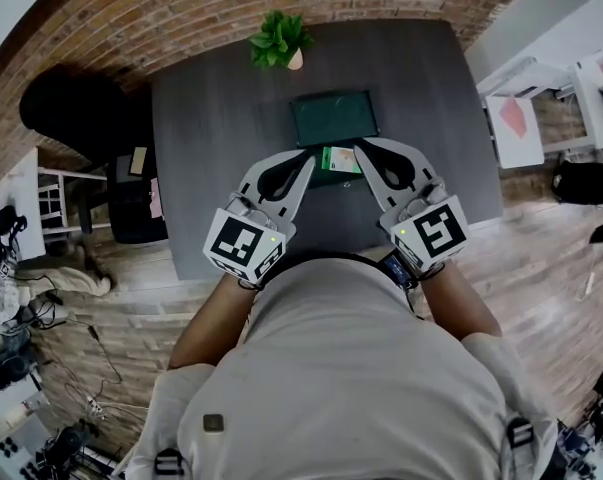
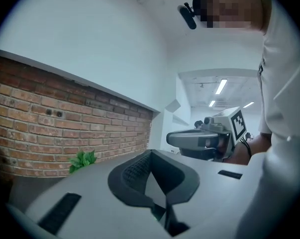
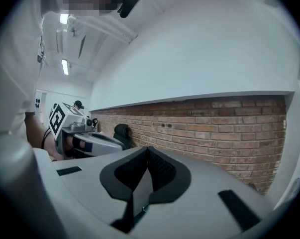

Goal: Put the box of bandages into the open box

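On the dark grey table (image 1: 211,168), the open box (image 1: 333,118) is dark green and stands at the middle. The green and white box of bandages (image 1: 341,160) is just in front of it, between the tips of my two grippers. The left gripper (image 1: 309,156) points at its left side and the right gripper (image 1: 362,146) at its right side; whether they touch it I cannot tell. In the left gripper view the left gripper (image 2: 150,152) has its jaws together with nothing between them. In the right gripper view the right gripper (image 3: 148,148) is likewise shut and holds nothing.
A small potted plant (image 1: 279,40) stands at the table's far edge, beyond the open box. A black chair (image 1: 76,108) is to the left of the table and a white table (image 1: 521,118) to the right. A brick wall (image 3: 229,121) runs behind.
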The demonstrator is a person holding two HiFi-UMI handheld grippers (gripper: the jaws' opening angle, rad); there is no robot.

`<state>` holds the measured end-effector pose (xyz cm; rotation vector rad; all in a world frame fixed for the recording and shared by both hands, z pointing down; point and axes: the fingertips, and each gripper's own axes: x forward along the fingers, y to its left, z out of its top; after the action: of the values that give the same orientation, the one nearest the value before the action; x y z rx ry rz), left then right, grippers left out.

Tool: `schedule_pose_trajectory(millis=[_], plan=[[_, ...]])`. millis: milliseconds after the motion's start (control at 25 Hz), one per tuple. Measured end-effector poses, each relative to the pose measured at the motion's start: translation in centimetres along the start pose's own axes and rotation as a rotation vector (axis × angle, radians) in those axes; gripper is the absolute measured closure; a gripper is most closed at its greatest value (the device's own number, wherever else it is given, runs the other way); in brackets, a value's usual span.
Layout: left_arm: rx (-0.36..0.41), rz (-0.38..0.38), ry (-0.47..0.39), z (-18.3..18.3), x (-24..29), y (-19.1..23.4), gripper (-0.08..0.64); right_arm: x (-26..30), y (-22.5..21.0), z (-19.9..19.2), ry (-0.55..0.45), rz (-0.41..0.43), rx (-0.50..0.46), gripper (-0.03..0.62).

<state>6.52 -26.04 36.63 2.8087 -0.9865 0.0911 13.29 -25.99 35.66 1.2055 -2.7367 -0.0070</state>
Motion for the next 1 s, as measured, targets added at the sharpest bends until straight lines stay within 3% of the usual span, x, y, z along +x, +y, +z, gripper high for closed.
schedule_pose_trajectory(millis=[440, 1000], plan=[[0.024, -0.133, -0.027, 1.7, -3.4, -1.9, 0.545, -2.4, 4.1, 1.3, 0.001, -0.129, 0.013, 0.571], [0.027, -0.349, -0.017, 0.7, -13.8, -3.9, 0.545, -6.6, 15.7, 1.6, 0.026, -0.393, 0.047, 0.571]])
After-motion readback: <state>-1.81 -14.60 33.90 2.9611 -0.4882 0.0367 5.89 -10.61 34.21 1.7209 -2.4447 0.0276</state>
